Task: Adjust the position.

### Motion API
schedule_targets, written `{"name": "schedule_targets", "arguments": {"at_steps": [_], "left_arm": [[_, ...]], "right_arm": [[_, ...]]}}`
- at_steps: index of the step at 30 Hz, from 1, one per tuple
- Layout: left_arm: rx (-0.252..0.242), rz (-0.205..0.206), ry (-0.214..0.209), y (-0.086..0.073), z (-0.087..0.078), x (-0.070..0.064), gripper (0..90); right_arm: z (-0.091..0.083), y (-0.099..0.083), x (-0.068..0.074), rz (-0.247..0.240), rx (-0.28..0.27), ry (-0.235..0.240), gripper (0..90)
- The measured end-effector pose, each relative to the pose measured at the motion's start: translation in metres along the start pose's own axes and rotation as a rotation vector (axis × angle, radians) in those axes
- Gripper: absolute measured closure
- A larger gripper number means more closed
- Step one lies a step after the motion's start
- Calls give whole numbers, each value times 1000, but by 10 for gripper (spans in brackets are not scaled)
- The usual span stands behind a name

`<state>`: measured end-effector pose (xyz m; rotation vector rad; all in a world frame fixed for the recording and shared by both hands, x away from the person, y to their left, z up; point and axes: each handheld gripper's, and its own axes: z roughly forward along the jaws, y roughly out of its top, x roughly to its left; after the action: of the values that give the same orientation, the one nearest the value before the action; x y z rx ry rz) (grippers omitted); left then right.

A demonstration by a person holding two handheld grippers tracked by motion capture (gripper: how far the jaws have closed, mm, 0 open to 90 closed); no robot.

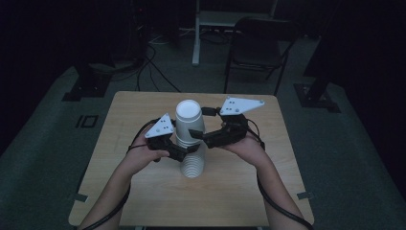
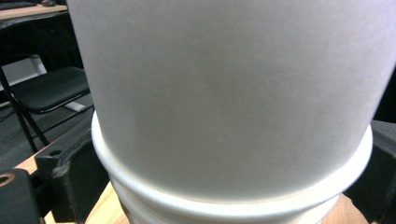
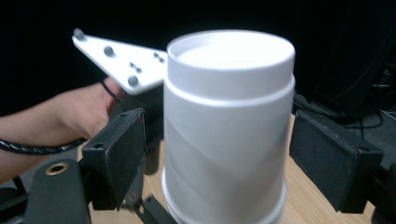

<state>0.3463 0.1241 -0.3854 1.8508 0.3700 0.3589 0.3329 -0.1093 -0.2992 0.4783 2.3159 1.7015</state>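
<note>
A stack of white paper cups point(image 1: 192, 165) stands upside down at the middle of the wooden table point(image 1: 143, 191). Its top cup point(image 1: 186, 115) rises above the rest, base up. My left gripper point(image 1: 189, 149) comes in from the left, and its jaws press against the rolled rims point(image 2: 233, 205) of the stack just under the top cup point(image 2: 224, 93). My right gripper point(image 1: 198, 122) reaches in from the right and straddles the top cup point(image 3: 229, 140). It is open, with a gap between each pad point(image 3: 116, 154) and the cup wall.
A black folding chair point(image 1: 258, 43) and a white post point(image 1: 196, 33) stand beyond the table's far edge. Cables point(image 1: 153, 62) run over the dark floor at the back left. Bare tabletop lies around the stack on every side.
</note>
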Motion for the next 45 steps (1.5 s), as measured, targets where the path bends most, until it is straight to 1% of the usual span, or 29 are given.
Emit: {"name": "schedule_targets", "arguments": {"at_steps": [3,8,9,10,14,15,16,17,19,22,28,31,33,45], "left_arm": [[2,-1,-2,0,0,0,36],[4,10,-9,1,-1,-1,37],[9,25,-16,2,0,-3,37],[10,27,-19,3,1,-3,36],[7,17,-16,2,1,-2,36],[5,13,-16,2,1,-2,37],[5,11,-14,1,1,-2,37],[4,7,-11,1,1,-1,37],[4,6,-10,1,1,-1,37],[-5,5,-11,0,1,0,37],[-3,8,-15,0,0,0,37],[-7,-2,-8,-1,0,1,37],[-8,-2,-9,-1,0,1,37],[-7,-5,-6,-2,0,2,37]], "right_arm": [[5,6,0,-4,-4,-1,170],[9,10,-2,3,-7,5,169],[10,11,-2,3,-7,5,161],[15,13,0,-2,-4,2,146],[19,16,1,-9,-4,-8,139],[20,17,1,-5,-7,-11,164],[20,18,1,-5,-9,-22,213],[21,18,1,-8,-5,-38,217],[22,19,1,-4,-4,-45,220],[22,20,2,-10,-4,-61,224],[21,25,4,-13,-5,-61,225],[20,28,4,-15,-4,-63,225],[20,30,4,-16,-3,-66,225],[9,46,8,-31,-39,-61,226]]}}
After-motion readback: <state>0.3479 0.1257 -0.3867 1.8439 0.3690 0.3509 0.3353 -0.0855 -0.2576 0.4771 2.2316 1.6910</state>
